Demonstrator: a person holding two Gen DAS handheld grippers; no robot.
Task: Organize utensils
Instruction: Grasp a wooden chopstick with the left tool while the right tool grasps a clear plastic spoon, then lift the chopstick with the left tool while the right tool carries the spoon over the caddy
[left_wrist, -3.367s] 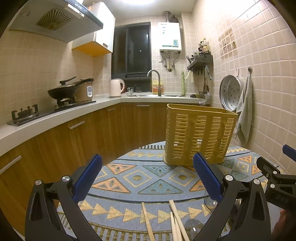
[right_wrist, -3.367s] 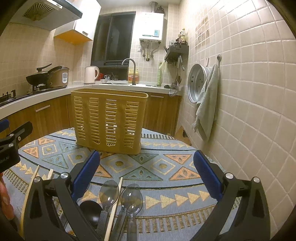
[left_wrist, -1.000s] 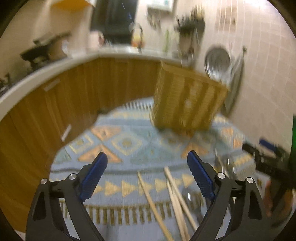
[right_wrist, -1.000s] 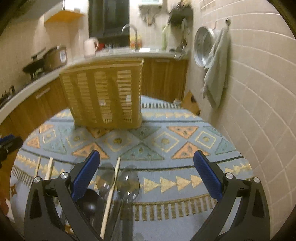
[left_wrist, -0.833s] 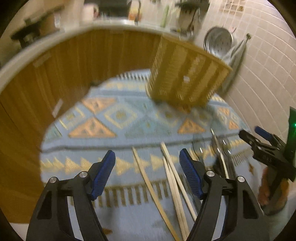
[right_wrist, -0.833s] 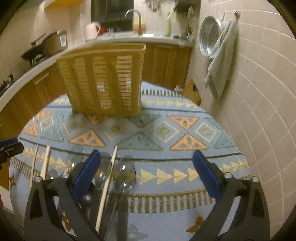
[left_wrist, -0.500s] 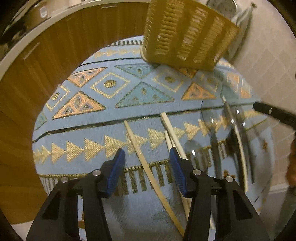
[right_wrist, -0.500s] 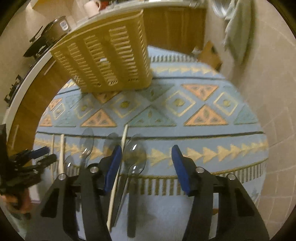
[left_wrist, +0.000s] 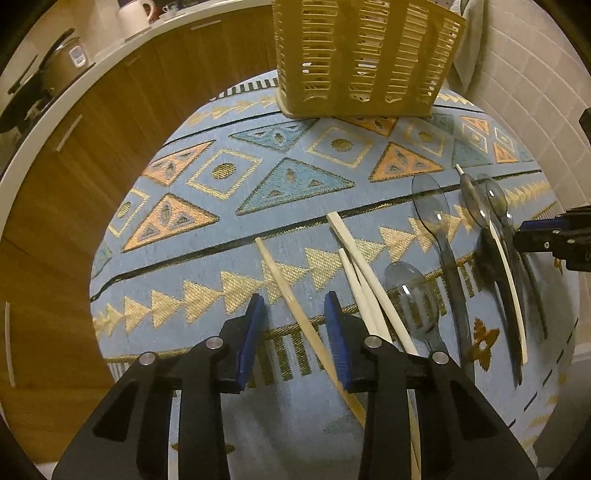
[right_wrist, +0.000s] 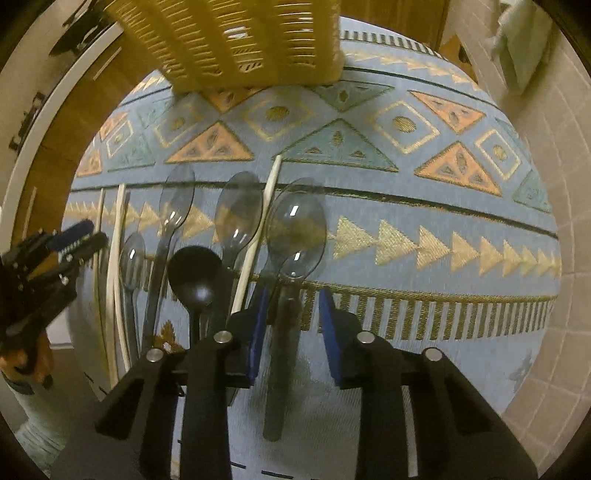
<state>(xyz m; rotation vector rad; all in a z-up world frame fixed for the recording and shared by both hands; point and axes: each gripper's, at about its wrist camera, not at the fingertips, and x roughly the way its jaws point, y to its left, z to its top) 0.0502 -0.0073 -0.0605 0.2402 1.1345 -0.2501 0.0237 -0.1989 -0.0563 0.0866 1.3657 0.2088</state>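
A yellow slotted utensil basket (left_wrist: 365, 55) stands at the far side of a round table with a blue patterned cloth (left_wrist: 288, 177); it also shows in the right wrist view (right_wrist: 236, 40). My left gripper (left_wrist: 295, 299) is open, its jaws straddling a lone wooden chopstick (left_wrist: 291, 299). More pale chopsticks (left_wrist: 365, 273) lie just right of it. My right gripper (right_wrist: 291, 295) is open, its jaws either side of the handle of a clear grey spoon (right_wrist: 295, 229). Other clear spoons (right_wrist: 240, 214), a black spoon (right_wrist: 195, 273) and a chopstick (right_wrist: 255, 236) lie to its left.
Wooden cabinets (left_wrist: 110, 110) with a white counter curve round the left. A tiled wall (left_wrist: 532, 74) is close on the right. A pot (left_wrist: 55, 70) and kettle (left_wrist: 133, 14) stand on the counter. The table's near edge drops off below the utensils.
Both grippers have tilted down and come low over the table. Their jaws have narrowed, the left around the lone chopstick, the right around the clear spoon's handle.
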